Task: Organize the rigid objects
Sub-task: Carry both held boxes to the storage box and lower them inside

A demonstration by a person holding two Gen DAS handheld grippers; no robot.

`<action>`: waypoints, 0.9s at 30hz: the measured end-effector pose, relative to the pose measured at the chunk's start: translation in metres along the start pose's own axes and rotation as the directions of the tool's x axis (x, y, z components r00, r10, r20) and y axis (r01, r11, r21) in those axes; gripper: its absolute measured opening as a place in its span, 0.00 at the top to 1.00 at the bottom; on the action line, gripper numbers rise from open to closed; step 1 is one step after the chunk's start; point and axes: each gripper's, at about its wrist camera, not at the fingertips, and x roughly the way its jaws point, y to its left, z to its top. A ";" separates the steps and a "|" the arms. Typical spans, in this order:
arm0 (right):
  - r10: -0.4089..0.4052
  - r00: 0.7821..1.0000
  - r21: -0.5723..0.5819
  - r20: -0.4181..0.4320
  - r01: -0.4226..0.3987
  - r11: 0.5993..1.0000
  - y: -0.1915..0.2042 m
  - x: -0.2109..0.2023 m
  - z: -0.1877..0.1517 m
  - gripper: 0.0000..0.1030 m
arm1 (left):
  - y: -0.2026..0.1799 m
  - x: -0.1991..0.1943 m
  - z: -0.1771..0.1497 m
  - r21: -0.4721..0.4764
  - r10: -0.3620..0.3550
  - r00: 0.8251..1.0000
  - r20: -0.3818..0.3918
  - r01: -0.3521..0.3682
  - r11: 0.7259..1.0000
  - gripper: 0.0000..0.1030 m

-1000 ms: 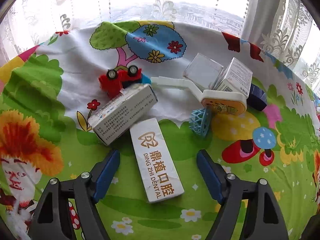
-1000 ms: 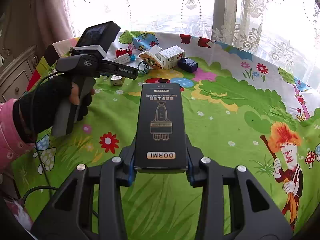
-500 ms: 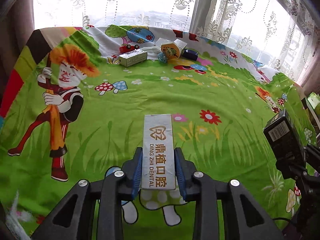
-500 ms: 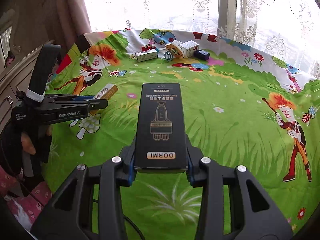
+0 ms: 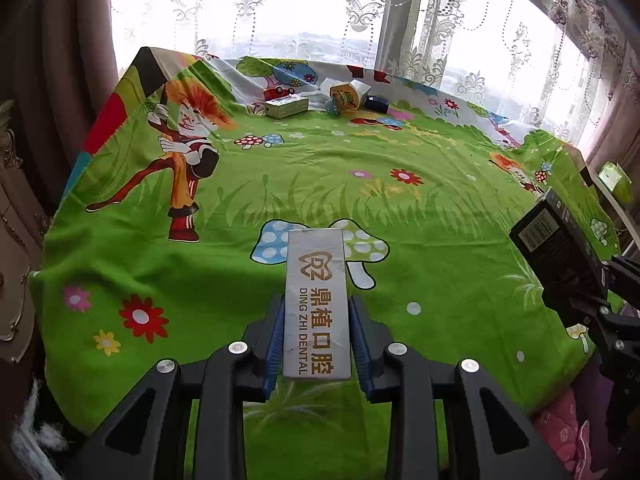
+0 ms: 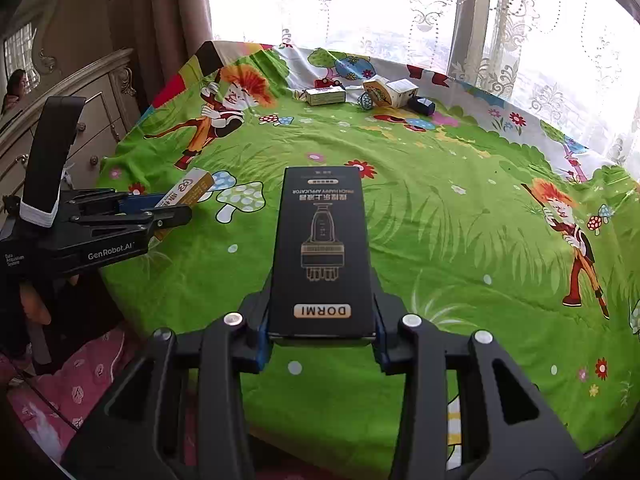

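My left gripper (image 5: pixel 315 302) is shut on a white "DING ZHI DENTAL" box (image 5: pixel 316 256), held lengthwise above the near part of the cartoon-printed green cloth (image 5: pixel 420 216). My right gripper (image 6: pixel 322 300) is shut on a black "DORMI" box (image 6: pixel 322 248), also pointing away from me over the cloth. In the right wrist view the left gripper (image 6: pixel 172 208) and its white box (image 6: pixel 188 190) are at the left. In the left wrist view the black box (image 5: pixel 560 248) shows at the right edge.
At the far edge by the window lie a pale green carton (image 5: pixel 286 107), a red toy car (image 5: pixel 278 91), a yellow-faced box (image 5: pixel 344 94), a teal lattice ball (image 5: pixel 331 109) and a dark blue object (image 5: pixel 377 103). A carved dresser (image 6: pixel 92 120) stands to the left.
The left gripper closed on the white box beside the far pile and carried it back to the near side of the cloth. The right gripper also drew back, still holding the black box.
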 end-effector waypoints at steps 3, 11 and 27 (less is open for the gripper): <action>-0.005 1.000 -0.017 0.006 0.005 1.000 0.011 -0.009 -0.003 0.59 | 0.002 -0.010 -0.008 -0.001 0.001 1.000 0.004 -0.001 1.000 0.69; 0.000 1.000 -0.036 0.023 0.001 0.999 0.027 -0.028 -0.008 0.59 | 0.002 -0.029 -0.025 0.017 0.015 1.000 0.010 -0.016 1.000 0.69; -0.050 0.996 0.017 0.067 0.049 0.999 0.005 -0.083 -0.040 0.59 | -0.052 -0.061 -0.039 0.166 -0.030 0.999 0.031 0.025 0.986 0.69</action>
